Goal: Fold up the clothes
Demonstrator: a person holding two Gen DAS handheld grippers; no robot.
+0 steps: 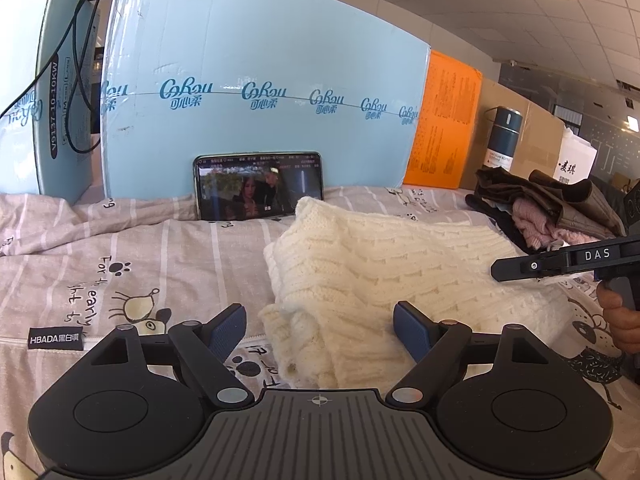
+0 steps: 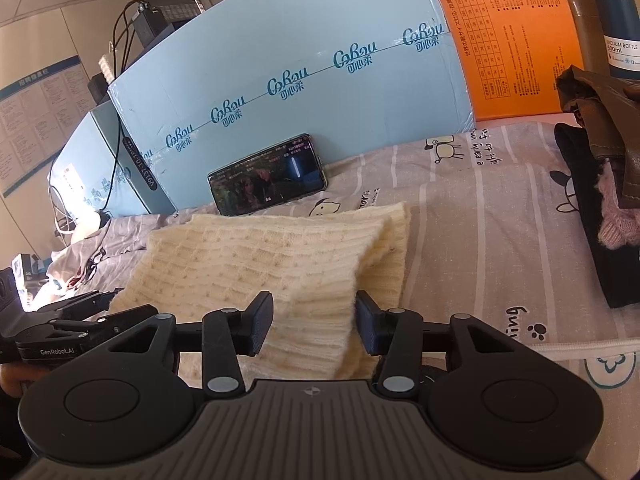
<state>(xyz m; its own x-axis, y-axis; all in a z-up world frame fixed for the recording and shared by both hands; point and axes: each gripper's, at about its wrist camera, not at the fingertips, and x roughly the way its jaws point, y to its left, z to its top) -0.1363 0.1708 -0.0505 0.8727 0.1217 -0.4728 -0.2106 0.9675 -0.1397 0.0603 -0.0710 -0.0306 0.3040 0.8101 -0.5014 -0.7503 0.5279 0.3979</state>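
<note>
A cream knitted sweater (image 1: 384, 268) lies folded on the striped bedsheet (image 1: 120, 248). My left gripper (image 1: 320, 326) is open, its jaws either side of the sweater's near left edge. The right gripper also shows from the side at the right of this view (image 1: 520, 266), over the sweater's right end. In the right wrist view the sweater (image 2: 256, 252) lies ahead, and my right gripper (image 2: 314, 322) is open with a fold of its near edge between the fingers. The left gripper (image 2: 92, 304) shows at the left edge there.
A phone (image 1: 258, 186) playing video leans on a light blue carton (image 1: 260, 80). An orange box (image 1: 444, 120) and a dark vacuum bottle (image 1: 506, 136) stand behind. A pile of dark and pink clothes (image 1: 552, 208) lies at the right, also seen in the right wrist view (image 2: 600, 184).
</note>
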